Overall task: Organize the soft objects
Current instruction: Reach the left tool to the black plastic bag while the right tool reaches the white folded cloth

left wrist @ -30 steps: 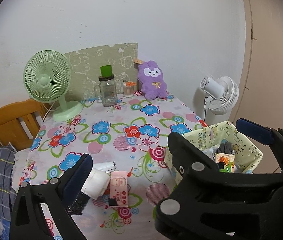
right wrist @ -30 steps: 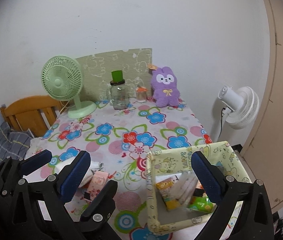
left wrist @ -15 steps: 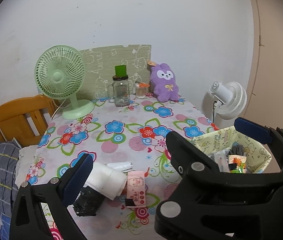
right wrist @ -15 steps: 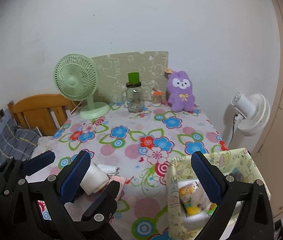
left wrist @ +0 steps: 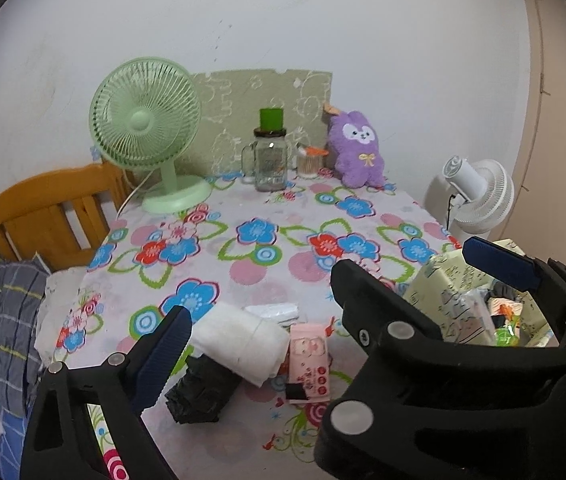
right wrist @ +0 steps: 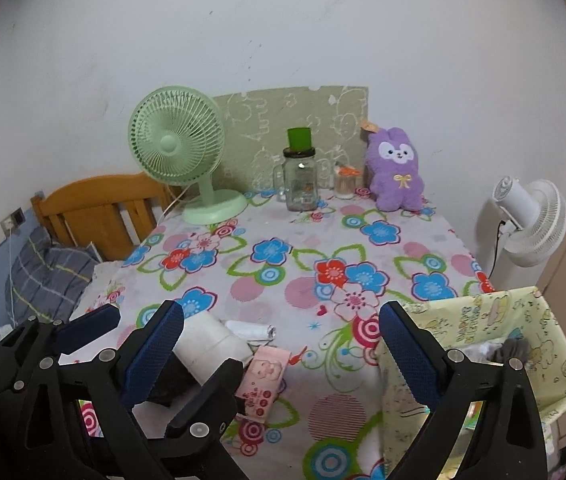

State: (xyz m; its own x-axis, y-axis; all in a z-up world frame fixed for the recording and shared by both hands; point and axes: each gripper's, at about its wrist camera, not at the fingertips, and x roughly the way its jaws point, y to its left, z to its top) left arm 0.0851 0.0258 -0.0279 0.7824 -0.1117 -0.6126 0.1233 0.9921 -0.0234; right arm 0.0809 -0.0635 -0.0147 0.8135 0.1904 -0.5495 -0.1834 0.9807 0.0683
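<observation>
The white roll of soft cloth (left wrist: pixel 241 342) lies at the near left of the table (left wrist: pixel 267 240), resting over a black bundle (left wrist: pixel 203 392), with a pink tissue pack (left wrist: pixel 309 364) just beside it on the right and a small white folded piece (left wrist: pixel 273 312) just behind. The pale yellow fabric bin (left wrist: pixel 447 300) stands at the near right edge, with packets inside. Compared with a second ago, both cameras have swung left and pulled back — the roll and the pink pack sit nearer the middle of the left view, and in the right view the bin has slid toward the right edge, so its contents are mostly hidden.

The left hand-held gripper (left wrist: pixel 327 300) is spread wide, holding nothing, its near finger beside the roll and its far finger over the bin; contact cannot be told. The right hand-held gripper (right wrist: pixel 283 342) is likewise wide apart and empty, framing the pink pack and the bin's near corner.

At the far end stand a green fan (left wrist: pixel 151 136), a glass jar (left wrist: pixel 270 162) and a purple plush rabbit (left wrist: pixel 357 148) — a white fan (left wrist: pixel 479 196) stands off the table to the right
</observation>
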